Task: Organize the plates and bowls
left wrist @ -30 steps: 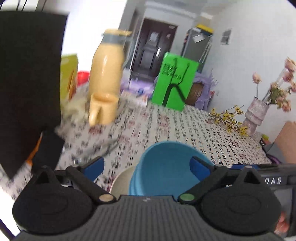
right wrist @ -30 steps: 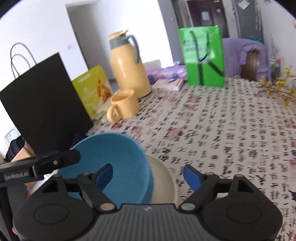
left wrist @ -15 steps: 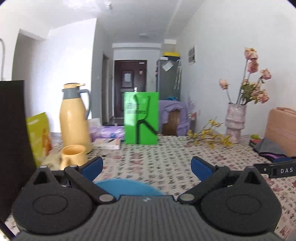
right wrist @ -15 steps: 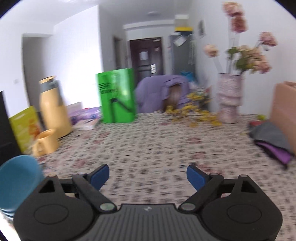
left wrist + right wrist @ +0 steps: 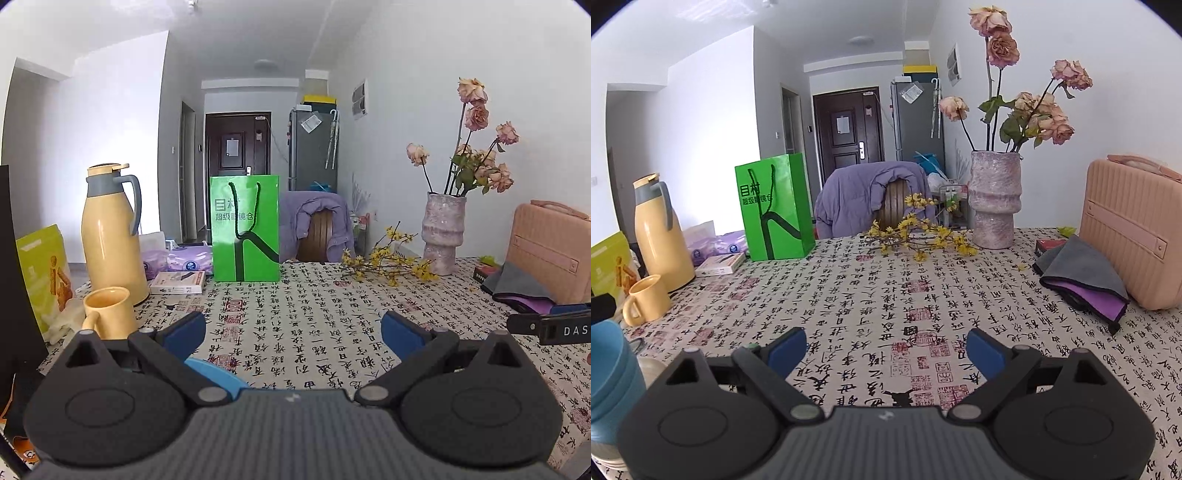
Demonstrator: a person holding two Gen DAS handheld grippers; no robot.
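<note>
Desk runs across both views under a white cloth printed with black calligraphy and red seals. Room behind: white walls, one dark door, one grey fridge beside it, one chair with a purple jacket draped over its back at the far edge.

Count on the desk:
- 1 green paper bag, upright, far side.
- 1 yellow thermos, upright at left; 1 yellow mug just in front of it.
- 1 yellow-green packet and 1 black bag at the left edge.
- 1 small flat box near the thermos, purple packs behind it.
- 1 pale vase with dried roses; 1 spray of yellow blossoms lying at its foot.
- 1 pink case at right, a grey-and-purple cloth lying against it.

Task items: blue bowls stacked at the near left, sitting on a cream plate; bowl count in the stack unreadable, rims only partly shown. In the left wrist view only a sliver of blue rim shows under the left gripper.

Left gripper: jaws wide, nothing between them. Right gripper: jaws wide and just been opening further, only bare cloth between them, well clear of the bowl stack on its left.
</note>
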